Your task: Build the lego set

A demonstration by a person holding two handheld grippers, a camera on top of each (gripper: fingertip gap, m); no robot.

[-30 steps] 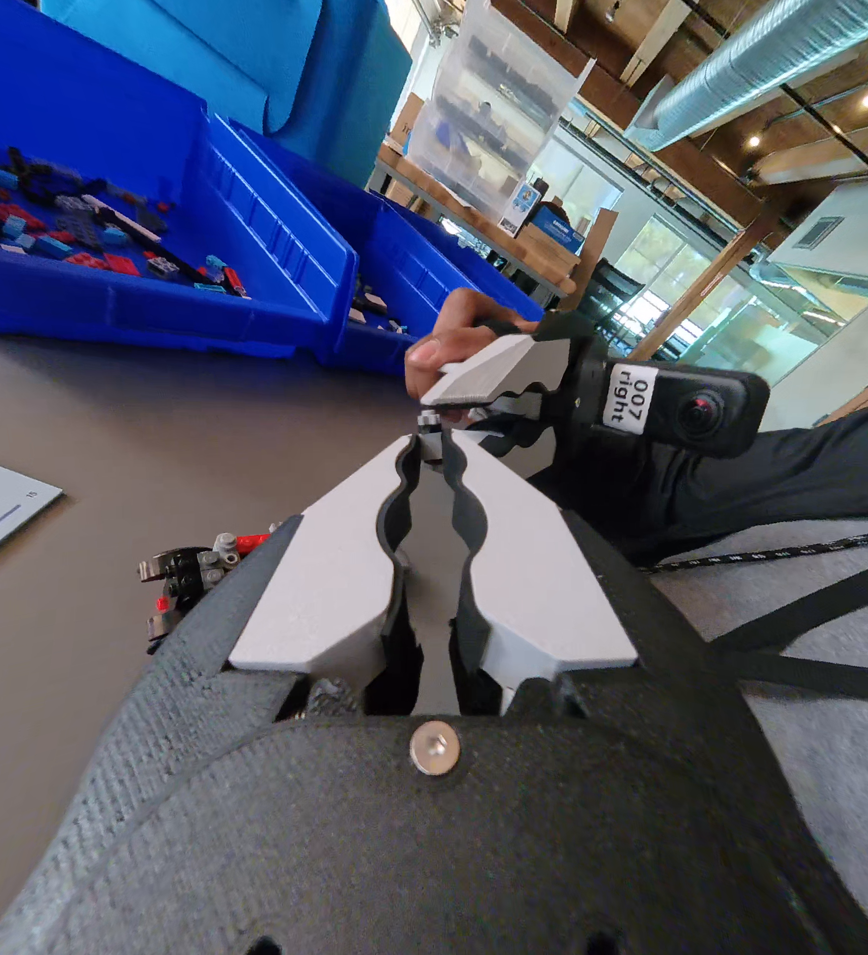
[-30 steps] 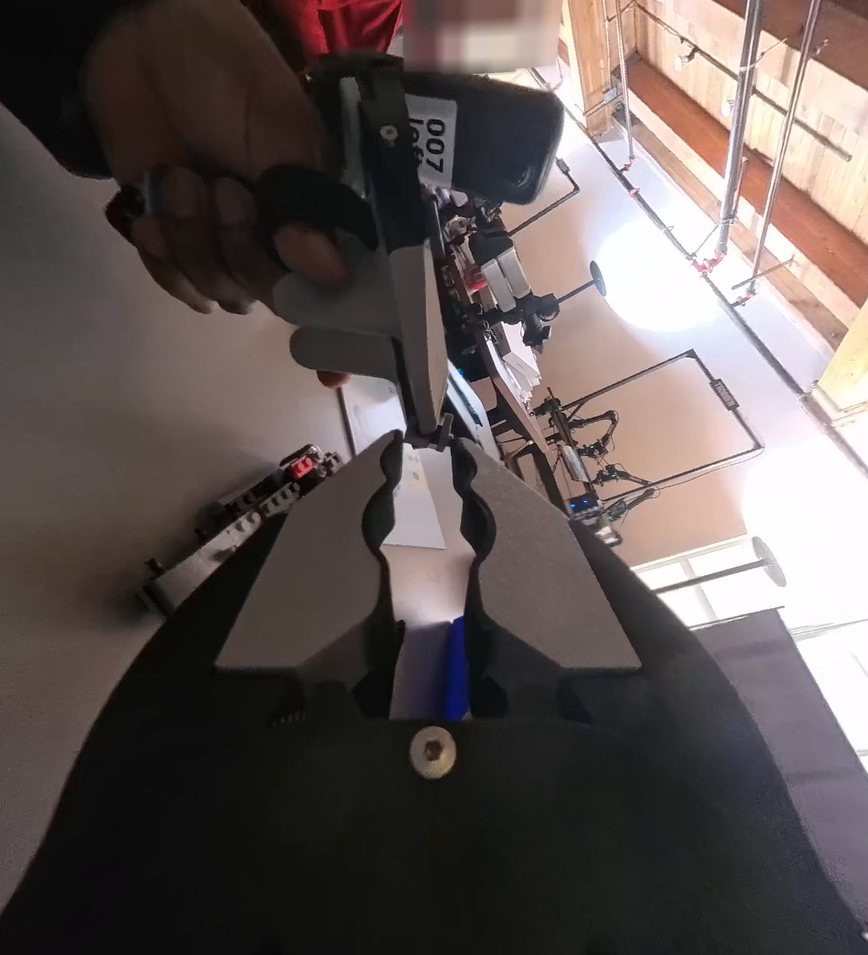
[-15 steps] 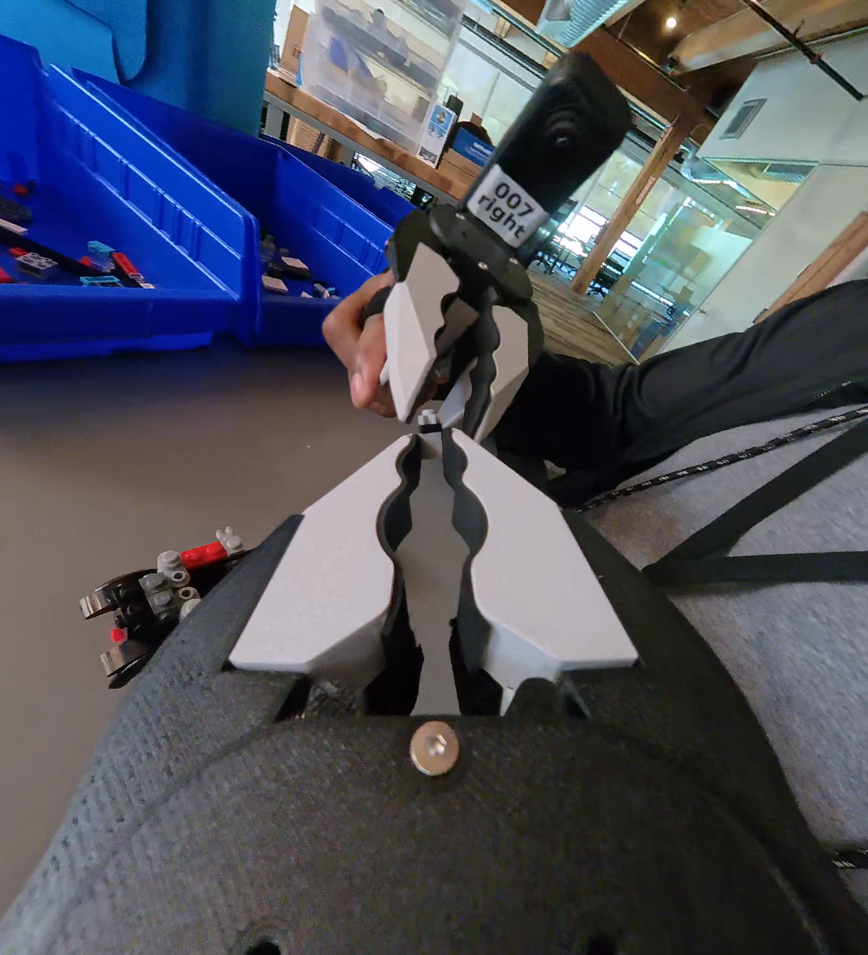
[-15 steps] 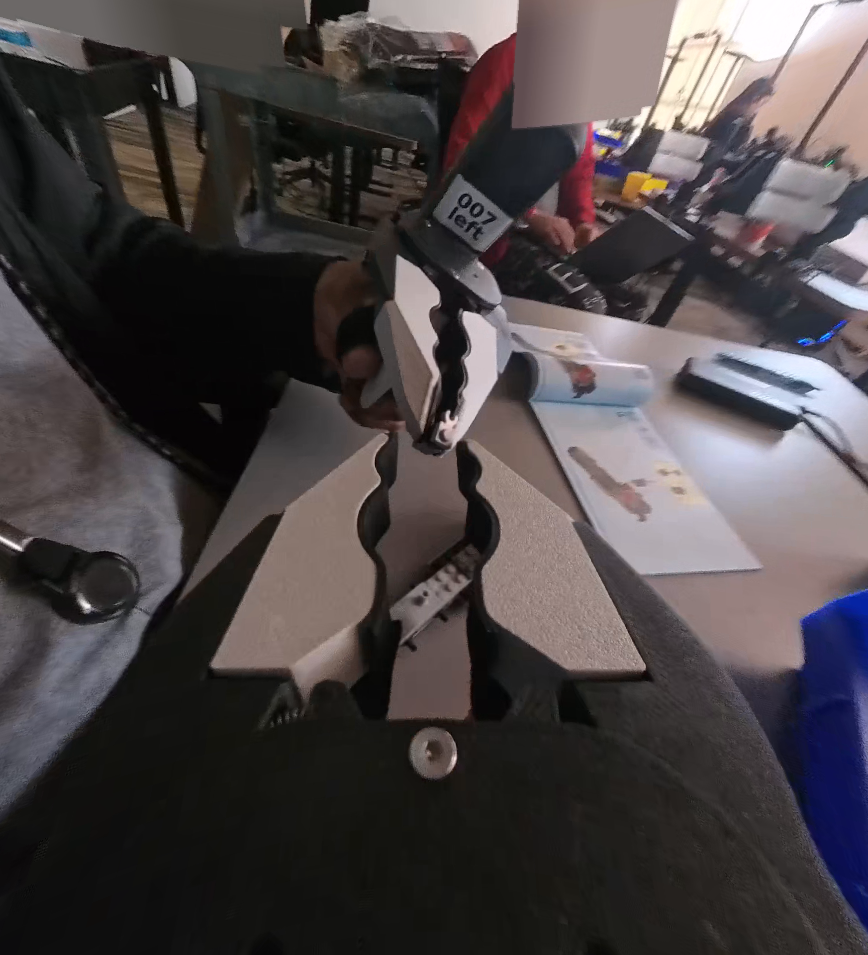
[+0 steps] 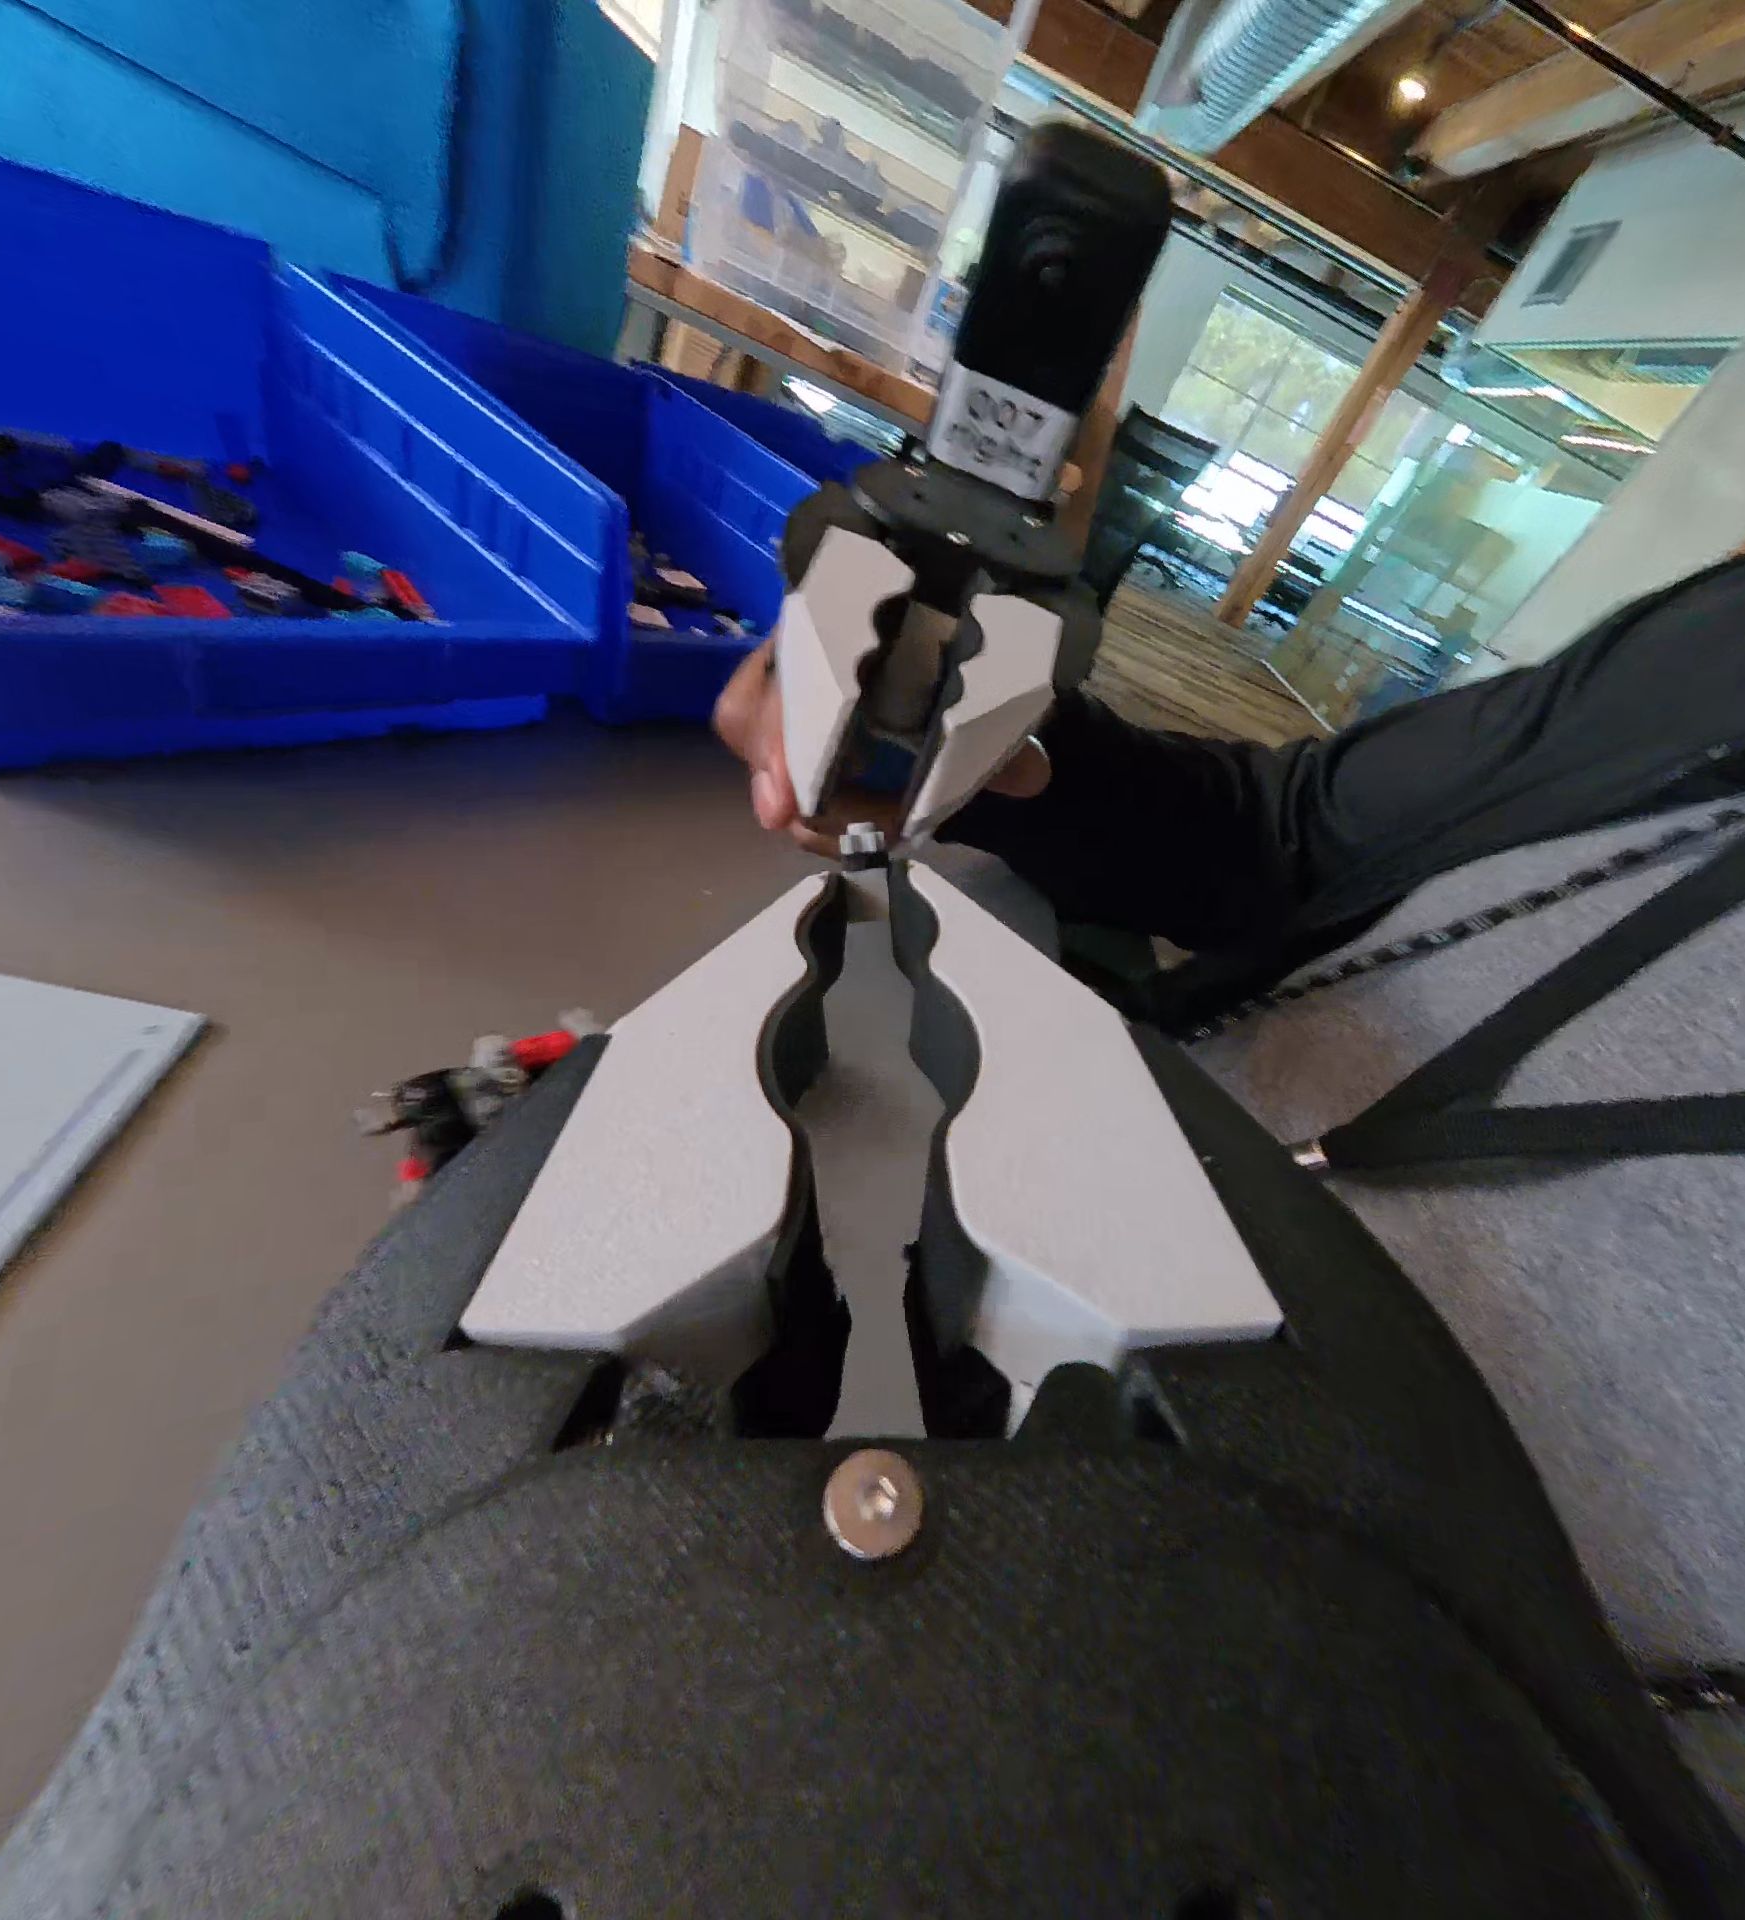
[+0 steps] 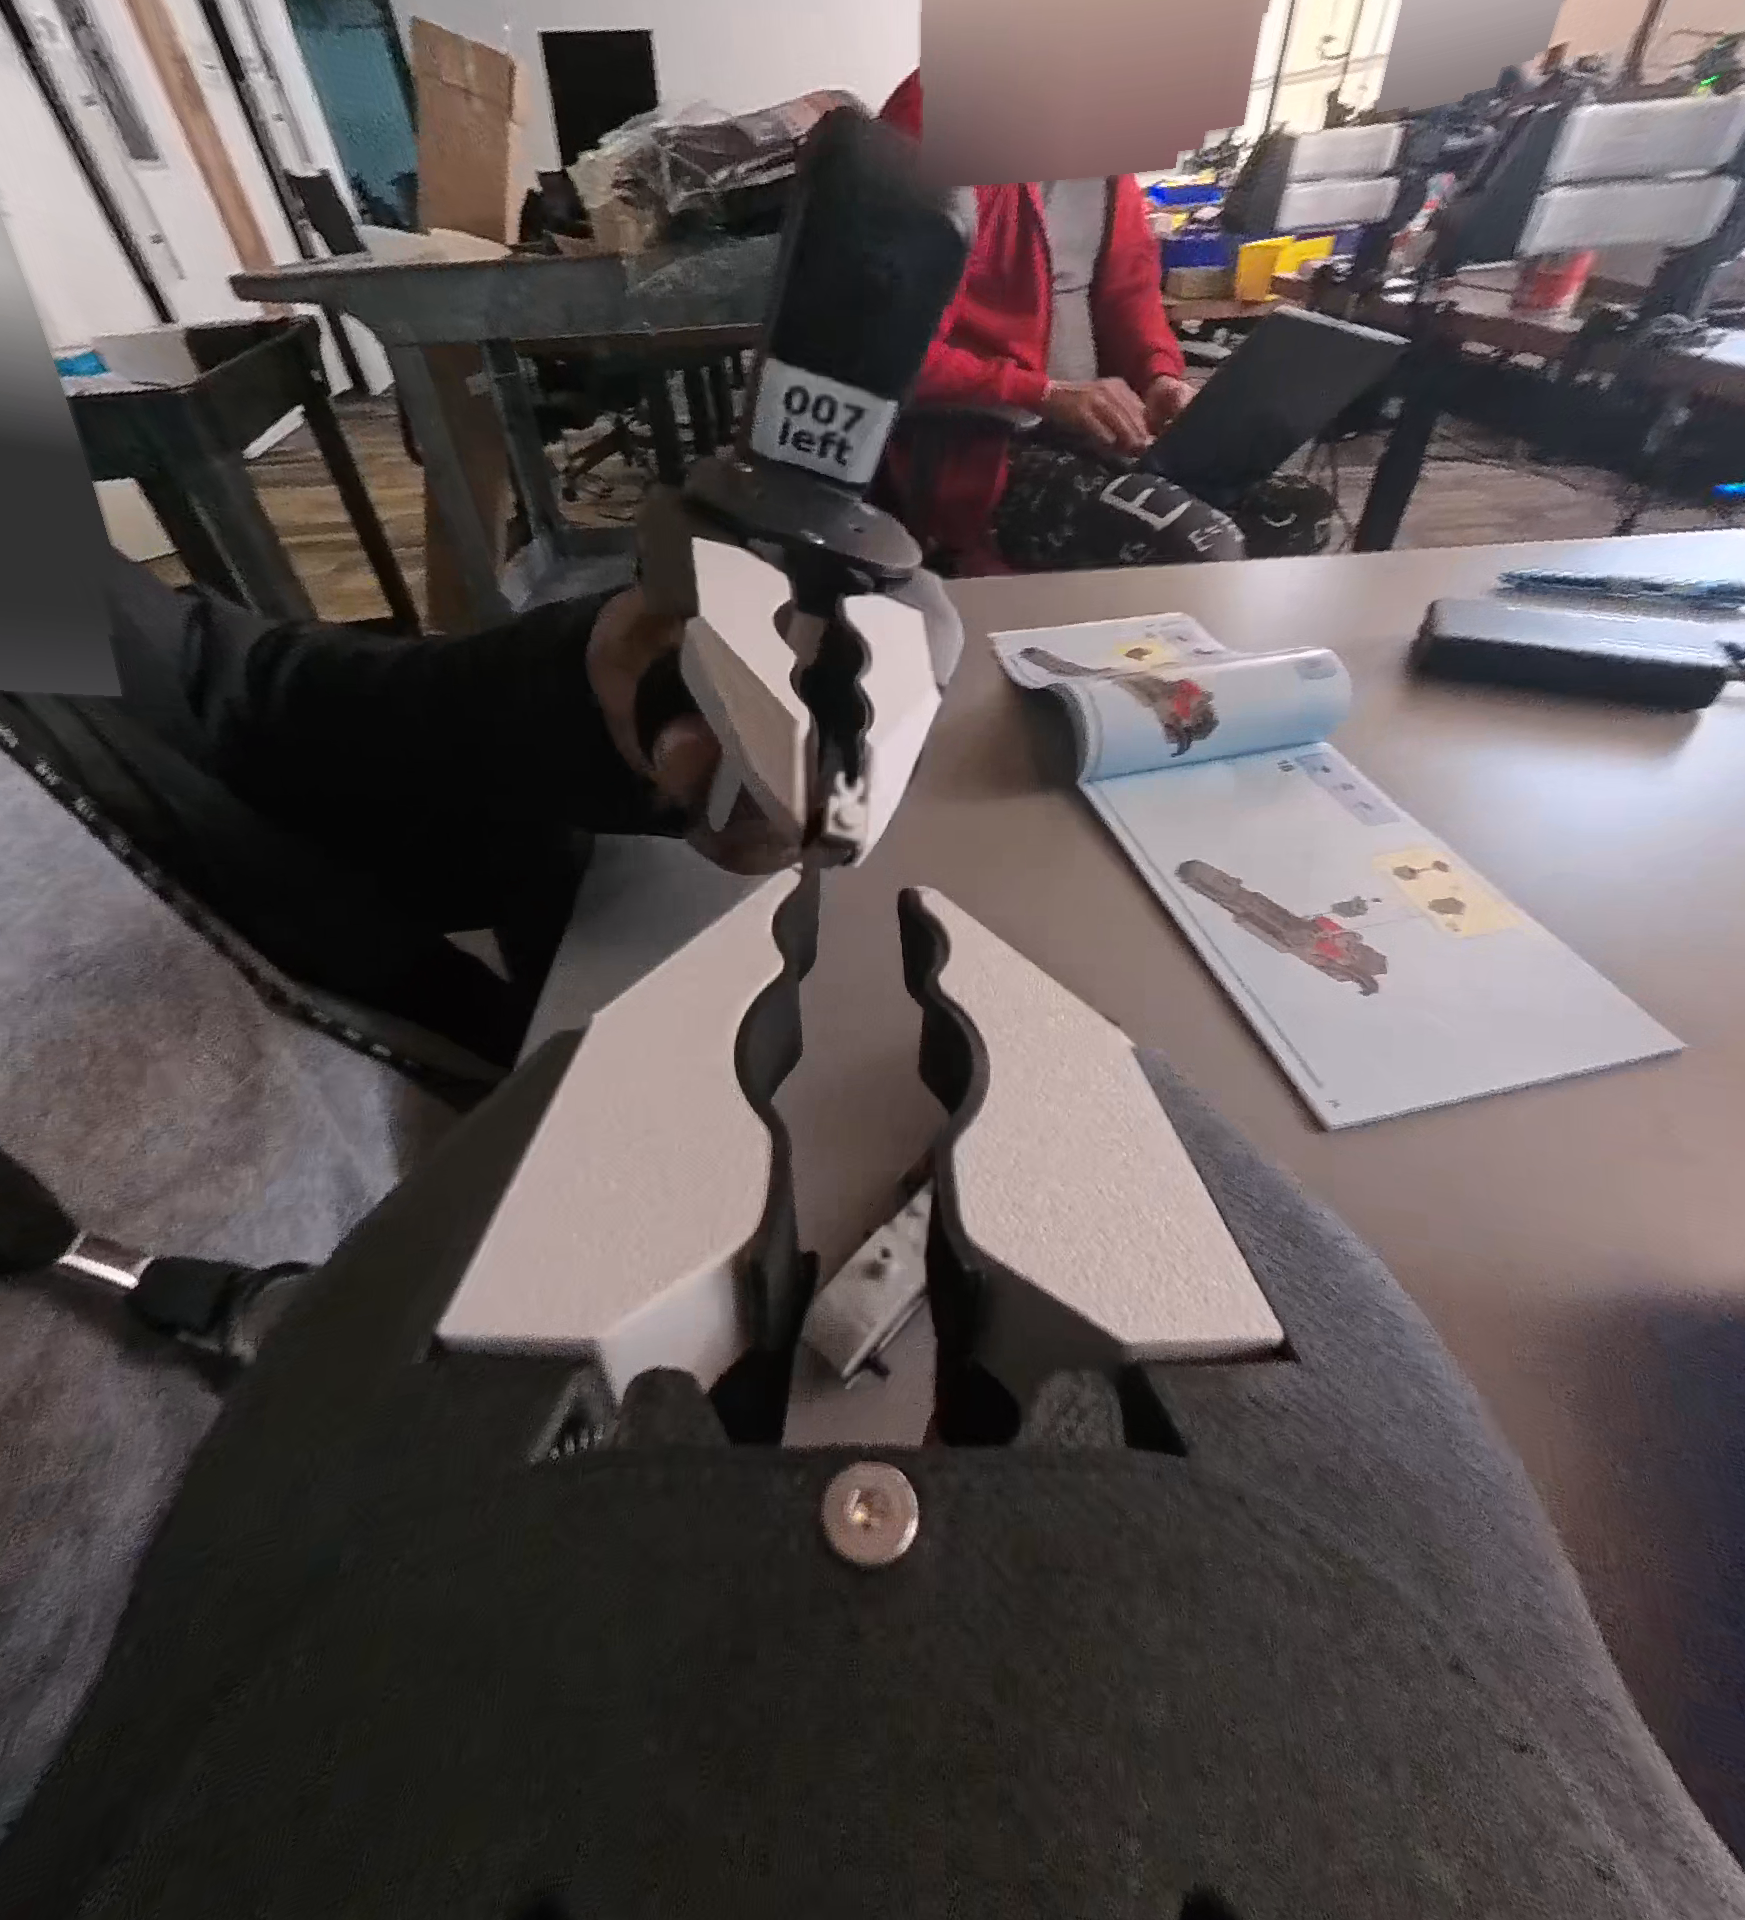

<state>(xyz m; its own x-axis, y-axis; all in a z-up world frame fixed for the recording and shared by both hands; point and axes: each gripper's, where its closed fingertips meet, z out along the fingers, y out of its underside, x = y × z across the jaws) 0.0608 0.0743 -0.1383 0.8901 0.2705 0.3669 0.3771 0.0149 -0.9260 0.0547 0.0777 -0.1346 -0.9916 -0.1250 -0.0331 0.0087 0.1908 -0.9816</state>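
While the left gripper (image 5: 860, 881) pinches a small piece (image 5: 862, 844), the right gripper (image 6: 852, 896) faces it, fingers parted.

Both cams sit right behind their own fingers, low over the table (image 5: 348, 914). The left one faces the blue bins (image 5: 255, 582), the right one faces the booklet (image 6: 1367, 883). They're pointed at each other up close, sharing the fingertip meeting spot.

White printed label (image 6: 823, 433) on black camera (image 6: 863, 260); instruction booklet (image 6: 1304, 831) pages printed.
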